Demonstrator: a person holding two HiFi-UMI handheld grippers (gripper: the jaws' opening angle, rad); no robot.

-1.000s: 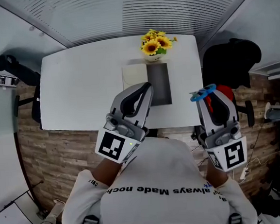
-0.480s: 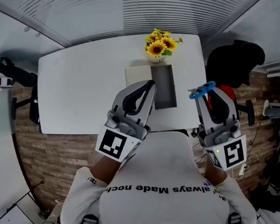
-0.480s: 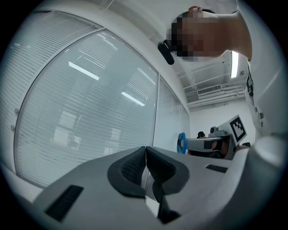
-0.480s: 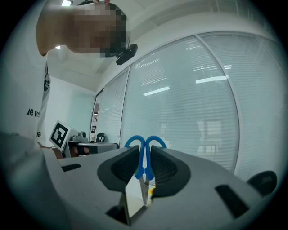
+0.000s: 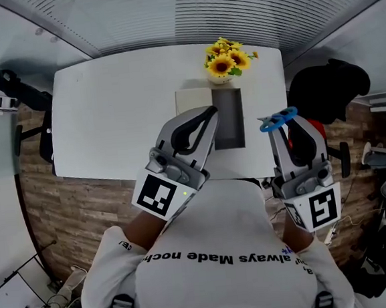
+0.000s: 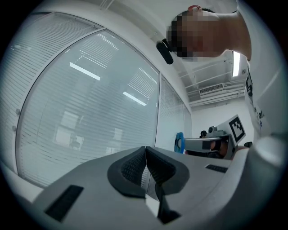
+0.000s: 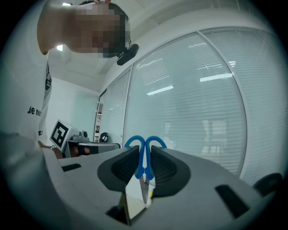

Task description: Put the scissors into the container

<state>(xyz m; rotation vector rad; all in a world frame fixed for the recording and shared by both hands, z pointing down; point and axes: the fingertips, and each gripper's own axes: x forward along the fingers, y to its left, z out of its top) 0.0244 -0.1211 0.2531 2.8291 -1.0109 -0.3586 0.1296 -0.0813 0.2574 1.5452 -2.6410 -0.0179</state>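
so the right gripper (image 7: 144, 165) is pinching the blue-handled scissors (image 7: 145, 147), handle loops sticking out past the jaw tips and the blades running back between the pads. In the head view the scissors show over the near right corner of the white table (image 5: 108, 110), apart from the dark container (image 5: 230, 123), which sits on the table just in front of the sunflowers (image 5: 225, 61). The left gripper (image 6: 145, 167) has its jaws pressed together with nothing between them, and its tip is by the container's left side
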